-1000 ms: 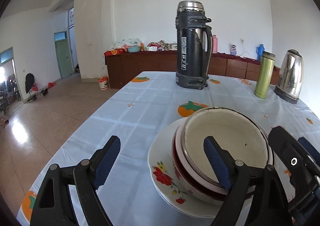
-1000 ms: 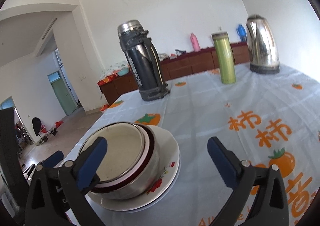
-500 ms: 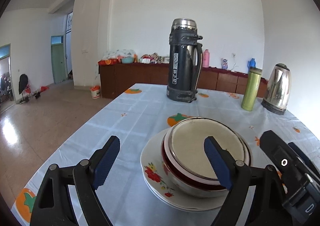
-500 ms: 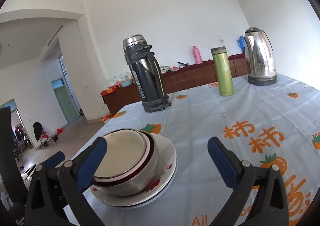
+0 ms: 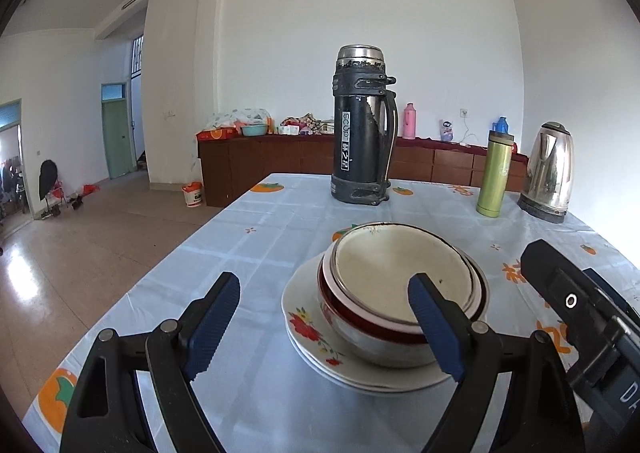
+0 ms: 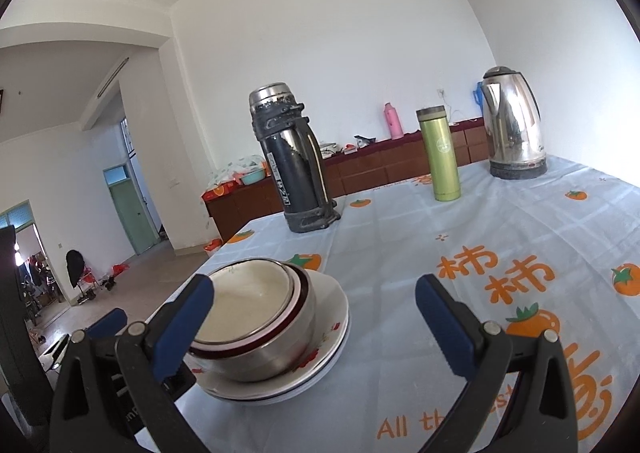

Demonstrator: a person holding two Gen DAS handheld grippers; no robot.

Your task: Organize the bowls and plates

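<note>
A stack of nested bowls [image 5: 400,293], steel outside with cream insides and a red band, sits on stacked floral plates [image 5: 308,329] on the tablecloth. My left gripper [image 5: 324,325] is open and empty, raised just in front of the stack, its right finger over the bowl's near rim. My right gripper [image 6: 316,325] is open and empty; the bowls [image 6: 256,317] and plates [image 6: 328,317] lie by its left finger. The right gripper's body shows at the right edge of the left wrist view [image 5: 580,317].
A tall black thermos [image 5: 362,129], a green flask [image 5: 496,173] and a steel kettle [image 5: 550,173] stand at the table's far side. The table's left edge [image 5: 160,265] drops to a tiled floor. A wooden sideboard [image 5: 280,157] lines the far wall.
Both grippers have drawn back and risen from the bowl stack, which now looks smaller and farther. Both stayed open and empty. The dishes have not moved.
</note>
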